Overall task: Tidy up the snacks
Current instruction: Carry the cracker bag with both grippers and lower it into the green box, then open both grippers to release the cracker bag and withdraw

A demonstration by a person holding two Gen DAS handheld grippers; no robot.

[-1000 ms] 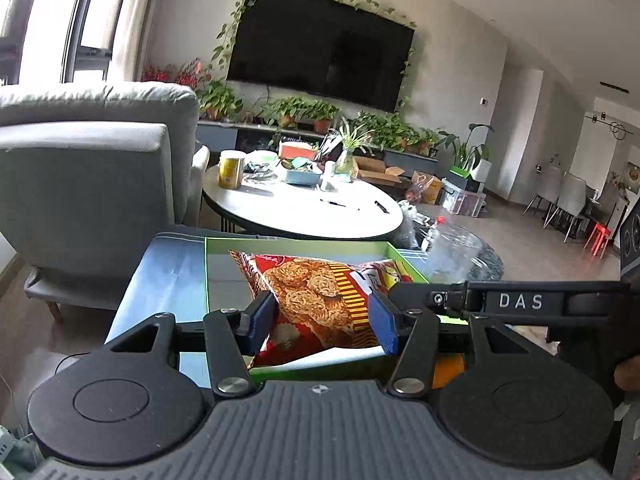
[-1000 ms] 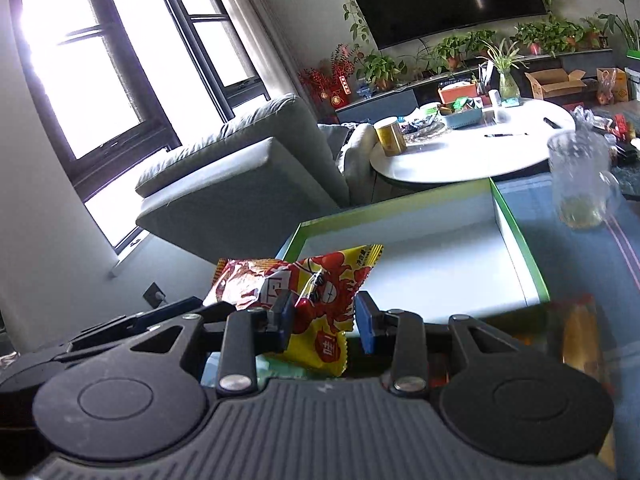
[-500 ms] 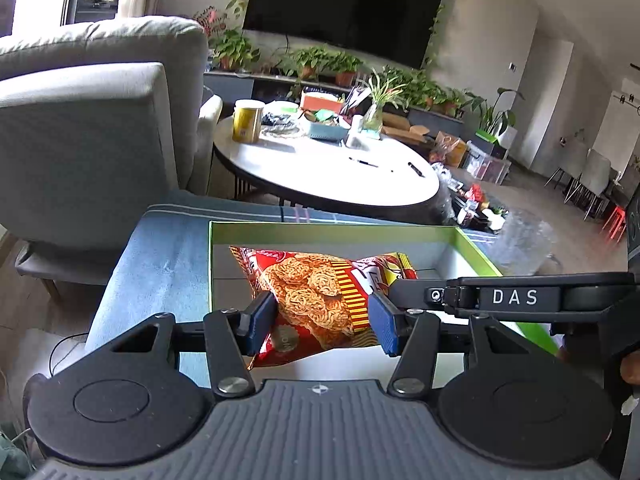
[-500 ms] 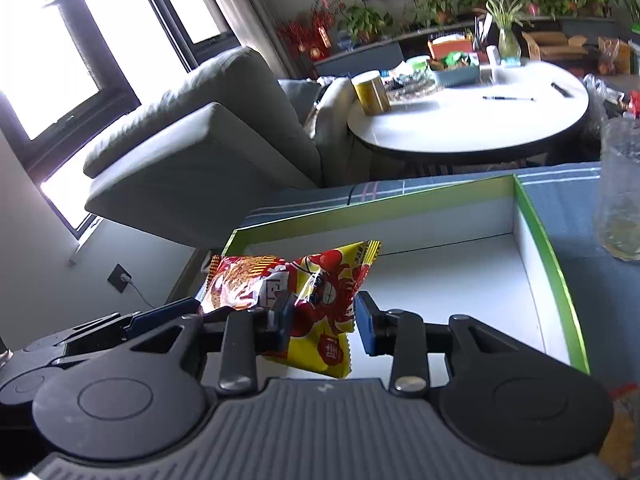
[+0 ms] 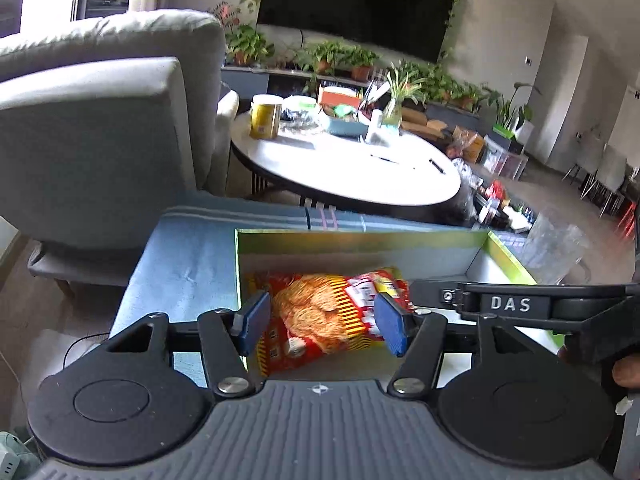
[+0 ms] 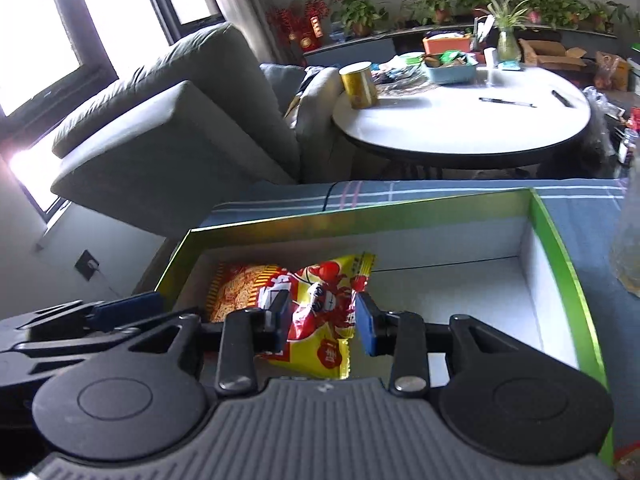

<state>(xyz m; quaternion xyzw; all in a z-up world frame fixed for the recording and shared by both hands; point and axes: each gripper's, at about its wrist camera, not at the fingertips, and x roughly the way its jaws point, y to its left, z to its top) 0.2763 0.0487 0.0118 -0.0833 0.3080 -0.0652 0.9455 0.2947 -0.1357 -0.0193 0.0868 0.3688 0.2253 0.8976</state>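
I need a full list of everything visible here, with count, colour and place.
noodle bag: one, red-orange, lying in box, left corner
yellow bag: one, yellow-red, in right gripper, over box
box: one, green rim, white inside, on tablecloth
tablecloth: one, blue, under box
round table: one, white, behind
can: one, yellow, on round table
armchair: one, grey, left
television: one, black, far wall
left gripper: one, black, blue pads, jaws just opened, noodle bag between
right gripper: one, black, closed on yellow bag
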